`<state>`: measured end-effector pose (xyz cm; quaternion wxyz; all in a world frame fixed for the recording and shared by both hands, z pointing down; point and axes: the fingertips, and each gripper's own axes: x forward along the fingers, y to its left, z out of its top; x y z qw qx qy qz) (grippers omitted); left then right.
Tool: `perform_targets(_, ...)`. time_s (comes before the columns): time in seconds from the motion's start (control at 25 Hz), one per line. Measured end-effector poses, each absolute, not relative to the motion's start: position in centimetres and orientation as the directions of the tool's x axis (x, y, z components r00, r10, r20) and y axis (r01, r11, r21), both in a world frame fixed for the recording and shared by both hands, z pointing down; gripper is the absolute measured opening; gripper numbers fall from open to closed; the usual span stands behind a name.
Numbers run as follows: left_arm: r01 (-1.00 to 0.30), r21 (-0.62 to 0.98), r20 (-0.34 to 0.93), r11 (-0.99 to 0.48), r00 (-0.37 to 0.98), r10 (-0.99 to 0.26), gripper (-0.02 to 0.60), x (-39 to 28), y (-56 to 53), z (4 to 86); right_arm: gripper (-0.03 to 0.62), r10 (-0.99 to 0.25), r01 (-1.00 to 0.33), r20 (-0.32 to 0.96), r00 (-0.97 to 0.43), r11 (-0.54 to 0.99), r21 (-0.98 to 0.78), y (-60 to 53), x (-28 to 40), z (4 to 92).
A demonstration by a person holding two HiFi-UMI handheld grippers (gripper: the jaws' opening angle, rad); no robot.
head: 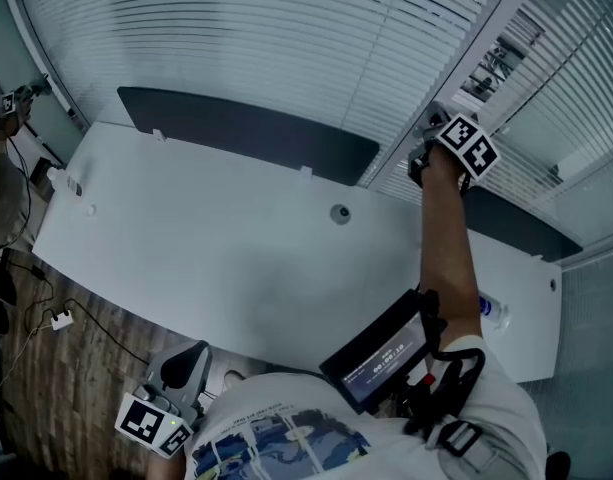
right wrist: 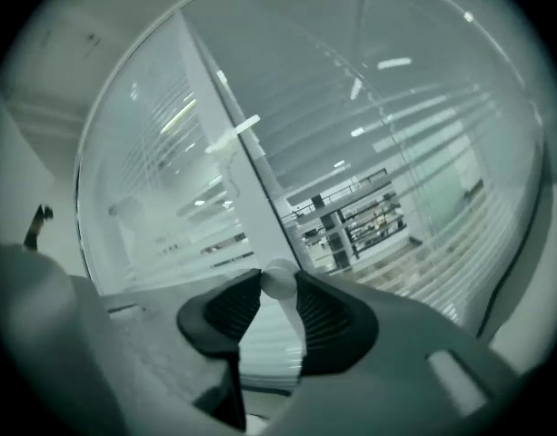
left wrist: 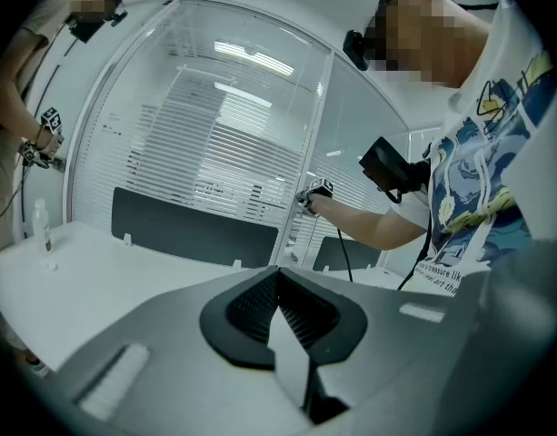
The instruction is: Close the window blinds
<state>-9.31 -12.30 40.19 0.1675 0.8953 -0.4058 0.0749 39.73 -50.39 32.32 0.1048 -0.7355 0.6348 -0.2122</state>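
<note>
**Right claw pinches a small white knob at the blind post; left claw hangs low, shut on nothing**

In the head view the right claw [head: 433,131] is raised at about 2 o'clock, the arm stretched across the white worktop [head: 206,253] to the white post [head: 491,43] that divides the two glass panes. The right gripper view shows its two dark ribbed pads closed on a small white rounded knob [right wrist: 278,280], which sits right at their tips. The post rises just behind the knob, toward 11 o'clock.

The blinds [head: 286,28] fill the head view from 10 to 1 o'clock, hanging behind the glass past the worktop's far edge. A second set runs down at 3 o'clock on the other side of the post. In the right gripper view the slats stand apart enough for a lit room beyond to show between them.

The left claw [left wrist: 277,275] is down at 7 o'clock in the head view, beside the person's body and over the wooden floor [head: 46,378], well apart from the blinds. Its own view shows the pads meeting at the tips with nothing between them.

A long dark screen [head: 246,133] stands along the worktop's far edge below the blinds. A clear bottle [head: 493,312] lies on the worktop at 4 o'clock, near the person's right elbow. The left gripper view also catches a second person [left wrist: 19,116] at 9 o'clock, at the far end of the worktop.
</note>
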Motion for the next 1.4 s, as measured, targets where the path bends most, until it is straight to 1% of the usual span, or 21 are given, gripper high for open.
perform_targets(0.12, -0.756, 0.239, 0.275, -0.609, 0.654, -0.705, 0.002, -9.5, -12.2, 40.2, 0.124, -0.955, -0.966, 0.211, 0.207, -0.234, -0.111, -50.3, 39.3, 32.2)
perform_targets(0.24, -0.759, 0.241, 0.278, -0.605, 0.651, -0.706, 0.002, -9.4, -12.2, 40.4, 0.123, -0.931, -0.949, 0.213, 0.296, -0.263, 0.171, -50.5, 39.1, 32.3)
perform_targets(0.32, -0.759, 0.240, 0.278, -0.606, 0.651, -0.706, 0.002, -9.4, -12.2, 40.4, 0.123, -0.928, -0.930, 0.199, 0.315, -0.260, 0.259, -50.7, 38.9, 32.4)
perform_targets(0.36, -0.758, 0.239, 0.278, -0.607, 0.653, -0.705, 0.002, -9.4, -12.3, 40.3, 0.123, -0.932, -0.932, 0.190, 0.309, -0.257, 0.255, -50.7, 38.9, 32.3)
perform_targets(0.4, -0.757, 0.238, 0.276, -0.609, 0.654, -0.704, 0.002, -9.4, -12.3, 40.3, 0.124, -0.939, -0.945, 0.182, 0.290, -0.252, 0.207, -50.5, 38.9, 32.3)
perform_targets(0.44, -0.756, 0.236, 0.275, -0.611, 0.655, -0.704, 0.002, -9.4, -12.3, 40.3, 0.124, -0.951, -0.965, 0.177, 0.254, -0.238, 0.109, -50.4, 39.0, 32.3)
perform_targets(0.48, -0.755, 0.236, 0.273, -0.612, 0.656, -0.704, 0.002, -9.4, -12.3, 40.3, 0.126, -0.965, -0.977, 0.171, 0.201, -0.210, -0.039, -50.3, 39.1, 32.4)
perform_targets(0.52, -0.755, 0.236, 0.273, -0.612, 0.656, -0.704, 0.002, -9.4, -12.3, 40.3, 0.127, -0.978, -0.960, 0.157, 0.137, -0.170, -0.224, -50.3, 39.2, 32.6)
perform_targets(0.56, -0.755, 0.237, 0.273, -0.612, 0.656, -0.704, 0.002, -9.4, -12.3, 40.3, 0.127, -0.988, -0.902, 0.132, 0.075, -0.124, -0.413, -50.3, 39.4, 32.8)
perform_targets(0.6, -0.754, 0.239, 0.274, -0.612, 0.657, -0.703, 0.002, -9.4, -12.3, 40.3, 0.127, -0.995, -0.817, 0.097, 0.029, -0.080, -0.571, -50.3, 39.5, 32.9)
perform_targets(0.64, -0.753, 0.240, 0.274, -0.613, 0.658, -0.701, 0.002, -9.4, -12.4, 40.3, 0.127, -0.998, -0.731, 0.064, 0.002, -0.045, -0.681, -50.2, 39.7, 32.9)
perform_targets(0.68, -0.751, 0.240, 0.274, -0.616, 0.661, -0.699, 0.002, -9.3, -12.4, 40.3, 0.127, -0.999, -0.661, 0.037, -0.012, -0.020, -0.750, -50.2, 40.0, 32.9)
perform_targets(0.76, -0.746, 0.239, 0.274, -0.622, 0.666, -0.694, 0.002, -9.2, -12.5, 40.3, 0.127, -1.000, -0.565, 0.005, -0.027, 0.011, -0.825, -50.3, 40.4, 32.9)
perform_targets(0.84, -0.742, 0.242, 0.274, -0.625, 0.670, -0.690, 0.002, -9.1, -12.7, 40.3, 0.126, -0.999, -0.527, 0.001, -0.035, 0.018, -0.850, -50.4, 40.5, 33.0)
perform_targets(0.88, -0.741, 0.243, 0.273, -0.626, 0.672, -0.689, 0.002, -9.0, -12.7, 40.3, 0.126, -0.999, -0.545, 0.014, -0.036, 0.008, -0.838, -50.4, 40.5, 33.0)
perform_targets(0.96, -0.739, 0.245, 0.271, -0.628, 0.674, -0.687, 0.002, -8.9, -12.7, 40.3, 0.124, -0.997, -0.655, 0.068, -0.020, -0.039, -0.755, -50.3, 40.4, 32.8)
perform_targets(1.04, -0.738, 0.247, 0.272, -0.628, 0.674, -0.687, 0.002, -8.9, -12.7, 40.4, 0.124, -0.991, -0.784, 0.132, 0.021, -0.098, -0.613, -50.3, 40.1, 32.6)
perform_targets(1.12, -0.739, 0.248, 0.273, -0.626, 0.674, -0.687, 0.002, -8.9, -12.8, 40.4, 0.124, -0.981, -0.867, 0.179, 0.073, -0.151, -0.475, -50.3, 39.9, 32.3)
perform_targets(1.28, -0.744, 0.254, 0.277, -0.618, 0.668, -0.691, 0.002, -9.2, -12.7, 40.7, 0.124, -0.957, -0.956, 0.223, 0.186, -0.229, -0.185, -50.3, 39.4, 32.1)
perform_targets(1.4, -0.745, 0.256, 0.279, -0.615, 0.666, -0.691, 0.002, -9.3, -12.6, 40.8, 0.124, -0.936, -0.964, 0.233, 0.263, -0.263, 0.034, -50.2, 39.1, 32.1)
